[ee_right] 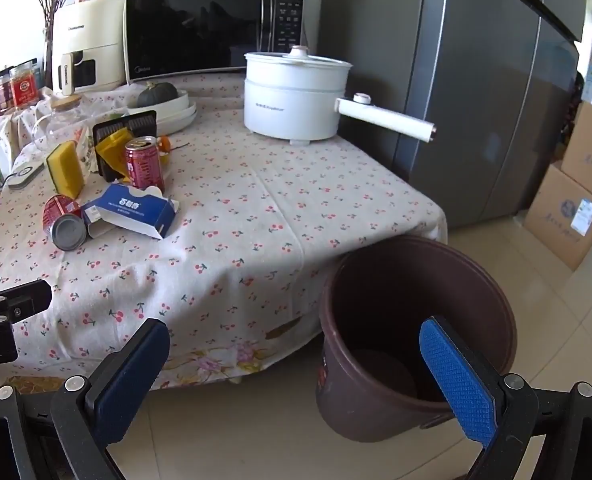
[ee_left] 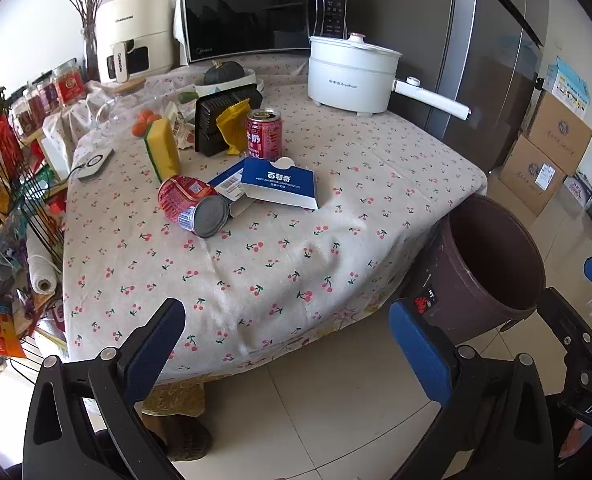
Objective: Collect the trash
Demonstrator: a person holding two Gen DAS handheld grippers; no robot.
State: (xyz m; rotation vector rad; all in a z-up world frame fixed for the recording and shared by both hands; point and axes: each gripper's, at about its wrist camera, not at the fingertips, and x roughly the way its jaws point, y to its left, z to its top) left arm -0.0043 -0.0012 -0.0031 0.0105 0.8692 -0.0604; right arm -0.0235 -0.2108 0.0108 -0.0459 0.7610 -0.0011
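**A:** Which step is this, by your reading?

**B:** The very start, I'd judge. The left gripper point(ee_left: 288, 344) hangs off the near edge of the table point(ee_left: 376, 168) with its fingers spread wide and nothing between them. The right gripper point(ee_right: 296, 376) is the same, fingers apart and empty, held low over the floor by the brown bin point(ee_right: 376, 412).

**A:** And the bin?

**B:** It stands on the floor tiles against the table's near right corner, mouth open. From the right wrist view I see only its bare bottom, so nothing seems collected yet.

**A:** Where's the trash?

**B:** Clustered on the far left part of the cherry-print cloth, well apart from both grippers. A red can lying on its side point(ee_left: 188, 204), its grey end toward us, touches a blue biscuit box point(ee_left: 284, 184), which is open and flattened somewhat. Behind them an upright red can point(ee_left: 264, 134) with its top opened stands just beside a yellow wrapper point(ee_left: 232, 128), which leans on a black tray point(ee_left: 224, 120).

**A:** Next move?

**B:** Probably a long reach forward for the tipped can or the box, being nearest. The can is round and looks free to roll, so the fingers should close across its body, not its ends. The box looks light and may buckle under a hard pinch. The yellow sponge point(ee_left: 162, 150) nearby may not be trash at all; I can't tell
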